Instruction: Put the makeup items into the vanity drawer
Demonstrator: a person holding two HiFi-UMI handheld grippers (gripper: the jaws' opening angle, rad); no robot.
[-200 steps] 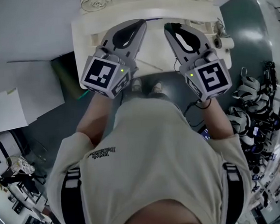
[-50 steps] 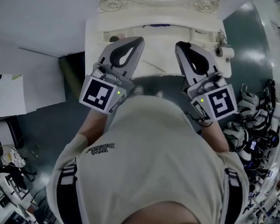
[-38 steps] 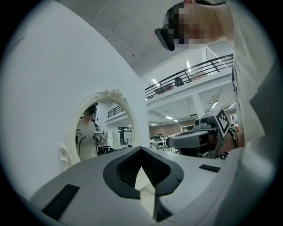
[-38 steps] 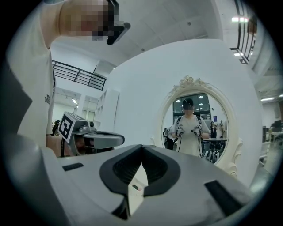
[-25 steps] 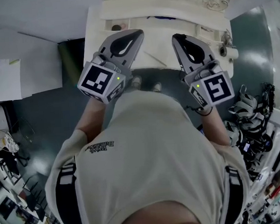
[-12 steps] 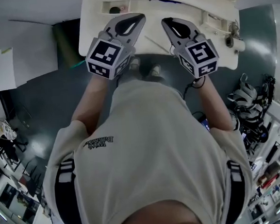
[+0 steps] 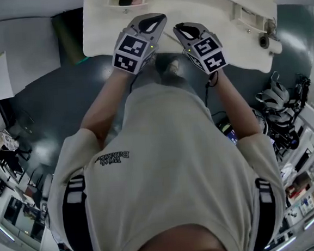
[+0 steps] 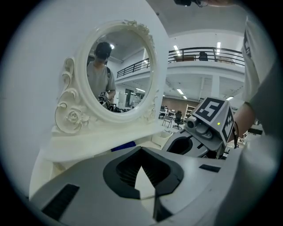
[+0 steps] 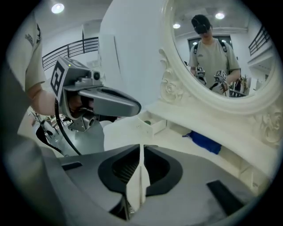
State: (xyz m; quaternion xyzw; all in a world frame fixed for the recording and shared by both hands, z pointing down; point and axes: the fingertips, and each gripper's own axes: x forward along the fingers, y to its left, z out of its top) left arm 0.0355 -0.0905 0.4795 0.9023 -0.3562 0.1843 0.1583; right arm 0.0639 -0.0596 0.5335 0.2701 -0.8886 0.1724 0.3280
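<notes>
Aiming slowly at the vanity (image 7: 100,34) helps now, with the left gripper (image 8: 141,150) closed on nothing and the right gripper (image 9: 141,148) just opening, empty.

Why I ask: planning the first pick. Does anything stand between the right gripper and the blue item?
Nothing visible: only bare vanity top lies between the right gripper, whose empty jaws have just been opening, and the blue item below the mirror.
</notes>
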